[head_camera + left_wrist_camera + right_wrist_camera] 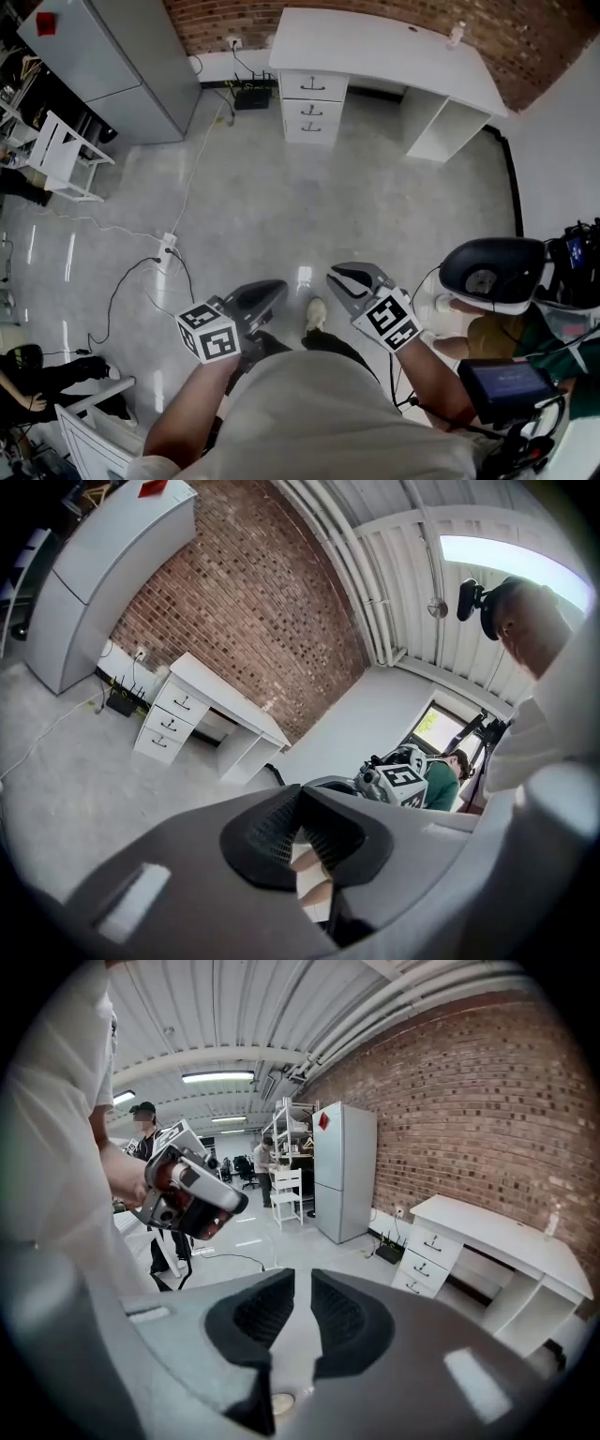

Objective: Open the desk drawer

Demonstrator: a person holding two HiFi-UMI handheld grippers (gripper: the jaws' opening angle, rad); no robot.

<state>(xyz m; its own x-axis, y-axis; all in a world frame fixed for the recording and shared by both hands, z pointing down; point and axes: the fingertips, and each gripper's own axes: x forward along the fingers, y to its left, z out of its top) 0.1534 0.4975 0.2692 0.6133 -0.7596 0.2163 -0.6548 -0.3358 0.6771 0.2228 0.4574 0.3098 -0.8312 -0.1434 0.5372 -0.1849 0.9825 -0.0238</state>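
Against the brick wall: white desk [375, 47], well apart from both grippers, across open grey floor [309, 206].
Under the desk's left end, as the head view shows it: stack of three drawers [312, 106], one above another, each with a dark handle.
Drawer state: all three fronts sit flush; none is pulled out.
Desk's back right corner: small bottle [456, 35], upright.
Left gripper [277, 286]: held low in front of the person, above the floor; jaw tips meet, and nothing sits between them.
Right gripper [336, 277]: just beside the left one; jaws stand a narrow gap apart, with only floor showing through.
Contact with task item: neither gripper touches the desk or a drawer.
Left of the desk: grey cabinet [112, 56], standing against the same wall.
Floor between cabinet and person: power strip [169, 246] with black cables trailing from it.
Left edge of the floor: white chair [61, 155].
Right of the person: a second person in a green top [525, 328], near equipment.
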